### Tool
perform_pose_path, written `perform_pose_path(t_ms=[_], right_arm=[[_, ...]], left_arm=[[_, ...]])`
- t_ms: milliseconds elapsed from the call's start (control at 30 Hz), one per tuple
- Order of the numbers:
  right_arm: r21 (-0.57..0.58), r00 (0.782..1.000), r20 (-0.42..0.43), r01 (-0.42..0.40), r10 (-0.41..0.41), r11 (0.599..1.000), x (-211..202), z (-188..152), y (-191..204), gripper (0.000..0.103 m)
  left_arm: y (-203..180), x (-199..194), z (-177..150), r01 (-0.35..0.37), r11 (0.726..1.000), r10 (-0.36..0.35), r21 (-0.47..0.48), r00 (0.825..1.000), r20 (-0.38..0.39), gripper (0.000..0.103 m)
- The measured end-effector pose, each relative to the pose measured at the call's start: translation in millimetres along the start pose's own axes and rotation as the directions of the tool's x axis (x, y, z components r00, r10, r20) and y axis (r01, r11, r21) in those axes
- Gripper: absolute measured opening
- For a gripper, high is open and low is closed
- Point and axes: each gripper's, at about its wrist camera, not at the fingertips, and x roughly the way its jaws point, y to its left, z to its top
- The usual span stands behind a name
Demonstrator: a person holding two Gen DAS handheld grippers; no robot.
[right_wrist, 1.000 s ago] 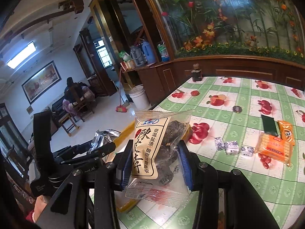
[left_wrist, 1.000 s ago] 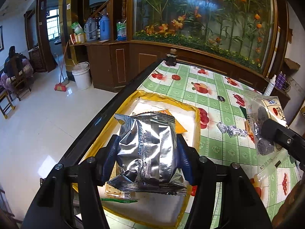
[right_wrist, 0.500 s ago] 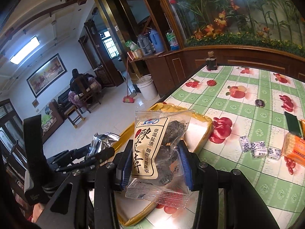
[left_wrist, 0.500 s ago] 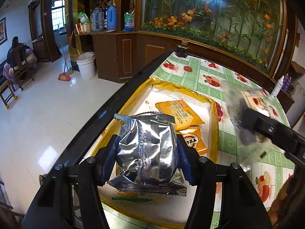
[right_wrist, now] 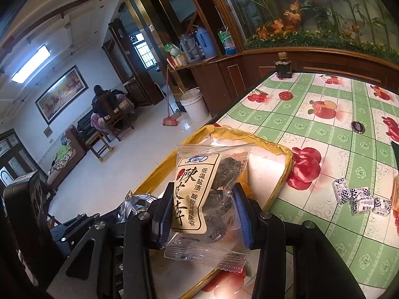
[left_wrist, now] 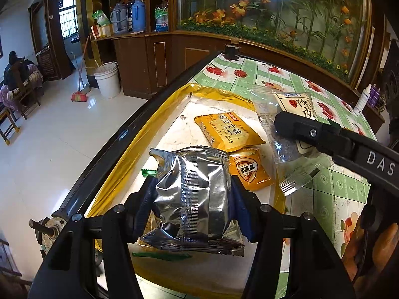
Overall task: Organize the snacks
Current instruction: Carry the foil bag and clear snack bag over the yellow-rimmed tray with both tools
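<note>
The left tool (left_wrist: 192,206) is pinching a crinkled silver foil packet (left_wrist: 193,199) over the yellow-rimmed tray (left_wrist: 124,164), while the right tool (right_wrist: 203,214) is clamping a clear dried-plum bag (right_wrist: 207,194), with flat orange packets (left_wrist: 228,130) lying at 1 o'clock.

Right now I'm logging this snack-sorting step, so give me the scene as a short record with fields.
left gripper: shut on silver foil packet, held over the tray
right gripper: shut on clear plum packet, held over the tray
tray: yellow-rimmed, at the table edge
in tray: large orange packet; small orange packet
on tablecloth: wrapped candies
</note>
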Motion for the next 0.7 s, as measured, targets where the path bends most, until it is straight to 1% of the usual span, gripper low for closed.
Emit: perform_pose_path(t_ms=[367,700], right_arm=[[0.004,1.000,0.009,0.009,-0.009,1.000,9,13,-7,0.045],[0.004,1.000,0.017,0.000,0.000,1.000,13,20,-6,0.045]], left_arm=[[0,7,-1,-0.004,1.000,0.005,0.007,1.000,-0.016,0.058],[1,8,0,-0.009,1.000,0.009,0.012,1.000,-0.018,0.058]])
